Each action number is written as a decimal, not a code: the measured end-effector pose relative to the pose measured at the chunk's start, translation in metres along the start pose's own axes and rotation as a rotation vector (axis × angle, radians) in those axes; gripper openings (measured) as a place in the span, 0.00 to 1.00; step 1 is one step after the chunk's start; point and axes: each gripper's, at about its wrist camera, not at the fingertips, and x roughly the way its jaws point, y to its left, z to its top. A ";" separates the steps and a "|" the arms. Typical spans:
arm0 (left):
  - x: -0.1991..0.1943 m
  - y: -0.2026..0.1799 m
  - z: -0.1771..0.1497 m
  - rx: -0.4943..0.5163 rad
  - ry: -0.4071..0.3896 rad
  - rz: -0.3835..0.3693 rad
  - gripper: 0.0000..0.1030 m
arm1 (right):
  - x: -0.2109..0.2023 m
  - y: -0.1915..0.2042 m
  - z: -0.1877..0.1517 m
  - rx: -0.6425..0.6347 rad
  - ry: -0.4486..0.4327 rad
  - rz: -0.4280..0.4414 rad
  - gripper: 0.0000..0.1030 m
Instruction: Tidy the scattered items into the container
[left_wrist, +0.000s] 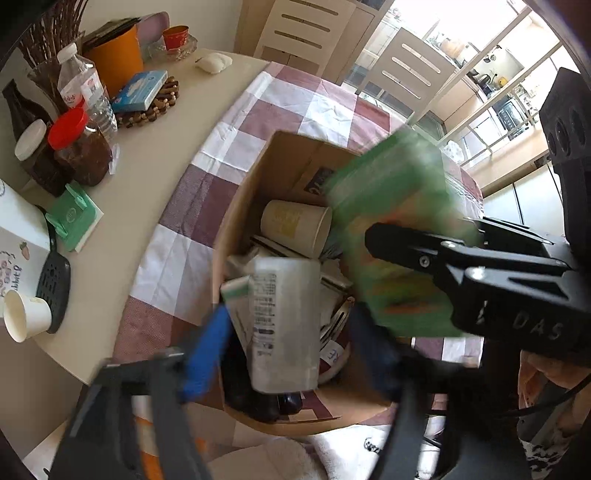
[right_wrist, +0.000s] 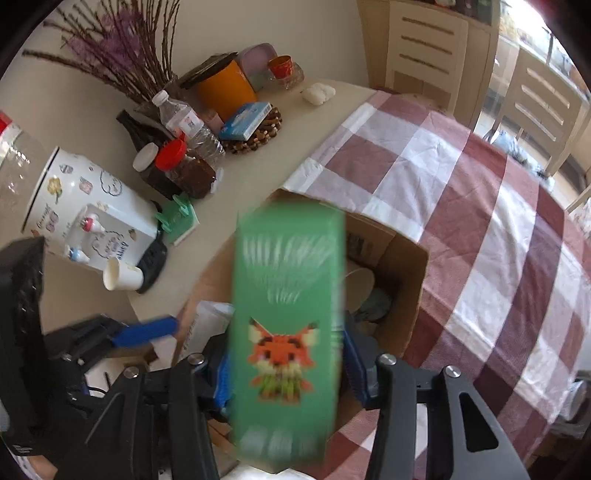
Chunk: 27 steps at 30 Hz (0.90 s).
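The cardboard box (left_wrist: 258, 192) sits on a checked cloth (left_wrist: 295, 99), already holding a paper cup (left_wrist: 295, 225). Above it, a white bottle (left_wrist: 284, 325) hangs blurred between the spread, non-touching blue pads of the left gripper (left_wrist: 291, 343). The right gripper (right_wrist: 288, 373) flanks a blurred green carton (right_wrist: 288, 295); contact cannot be told.

Matte black left claw (left_wrist: 291, 339) showing bright blue finger pads (left_wrist: 205, 354), right claw (right_wrist: 286, 365) wearing silver screws on angular black links, raised lettering catching light, thin black cable trailing beside
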 end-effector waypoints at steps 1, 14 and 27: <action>-0.003 0.001 0.001 0.000 -0.001 -0.001 0.80 | -0.003 0.002 0.001 -0.005 -0.008 -0.002 0.55; -0.052 0.010 0.022 0.011 0.031 0.021 0.97 | -0.062 -0.006 0.008 0.063 -0.103 -0.149 0.75; -0.028 -0.018 0.006 0.101 0.142 0.157 1.00 | -0.045 -0.010 -0.052 0.148 0.010 -0.327 0.79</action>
